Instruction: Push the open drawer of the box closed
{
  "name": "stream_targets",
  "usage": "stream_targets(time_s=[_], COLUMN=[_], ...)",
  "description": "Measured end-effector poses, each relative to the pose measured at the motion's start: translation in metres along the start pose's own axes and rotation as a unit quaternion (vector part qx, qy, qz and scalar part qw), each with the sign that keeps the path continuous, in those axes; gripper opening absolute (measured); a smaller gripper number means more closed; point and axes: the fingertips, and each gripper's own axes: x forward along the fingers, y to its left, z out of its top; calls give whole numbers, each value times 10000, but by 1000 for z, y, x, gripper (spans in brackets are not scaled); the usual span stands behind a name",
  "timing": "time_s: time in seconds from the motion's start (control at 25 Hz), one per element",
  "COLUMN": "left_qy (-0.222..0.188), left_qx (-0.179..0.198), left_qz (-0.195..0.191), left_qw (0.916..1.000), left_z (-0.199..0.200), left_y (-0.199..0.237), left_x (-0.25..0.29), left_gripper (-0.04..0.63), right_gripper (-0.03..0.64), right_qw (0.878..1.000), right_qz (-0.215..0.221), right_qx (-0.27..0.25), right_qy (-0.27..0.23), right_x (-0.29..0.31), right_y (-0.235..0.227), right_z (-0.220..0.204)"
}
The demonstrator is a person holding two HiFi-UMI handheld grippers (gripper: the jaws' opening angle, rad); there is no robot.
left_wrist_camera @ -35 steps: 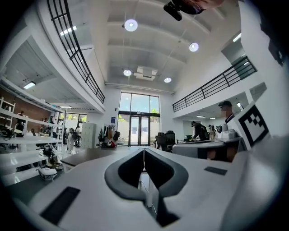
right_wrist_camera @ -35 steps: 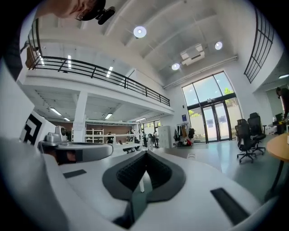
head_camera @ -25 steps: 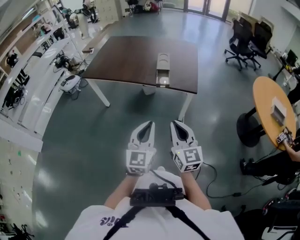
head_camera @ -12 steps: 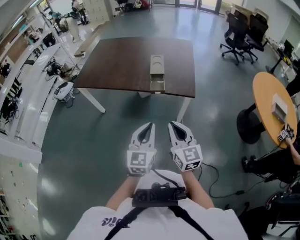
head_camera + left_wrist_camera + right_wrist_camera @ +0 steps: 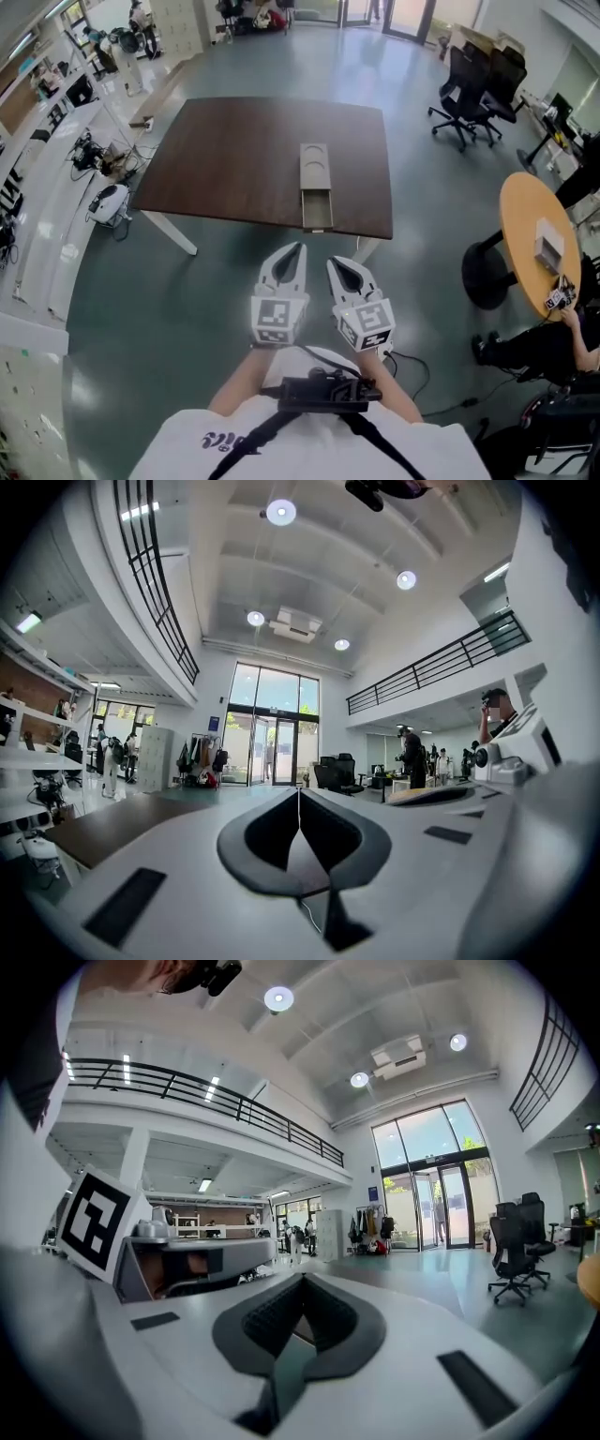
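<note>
A grey box stands near the front edge of a dark brown table in the head view. Its drawer is pulled out toward me and reaches the table's edge. My left gripper and right gripper are held side by side close to my chest, short of the table and pointing toward it. Both are shut with nothing between their tips. The left gripper view shows the closed jaws aimed level across the hall; the right gripper view shows its closed jaws likewise.
Black office chairs stand at the back right. A round wooden table with a small box is at the right, a person's hand beside it. Workbenches line the left wall. Cables lie on the grey floor near my feet.
The table with the box has come closer and lower in the head view. The grippers have stayed shut and side by side; the right one has shifted slightly left.
</note>
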Motion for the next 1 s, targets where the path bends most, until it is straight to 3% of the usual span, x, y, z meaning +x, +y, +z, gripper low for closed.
stream_targets(time_s=[0.36, 0.52, 0.64, 1.0], left_qy=[24, 22, 241, 479], left_qx=[-15, 38, -60, -188], left_qz=[-417, -724, -897, -1504], left_qw=[9991, 9974, 9957, 9873], left_z=[-7, -22, -37, -78], left_y=[93, 115, 131, 104], left_x=[64, 90, 107, 175], left_gripper=[12, 12, 12, 12], right_gripper=[-3, -3, -3, -3], right_qw=[9978, 9930, 9850, 9545], right_qz=[-591, -989, -1275, -1698], right_qx=[280, 625, 1125, 2432], right_qy=[121, 182, 311, 294], right_x=[108, 135, 145, 142], right_y=[-29, -50, -61, -125], right_z=[-10, -32, -49, -114])
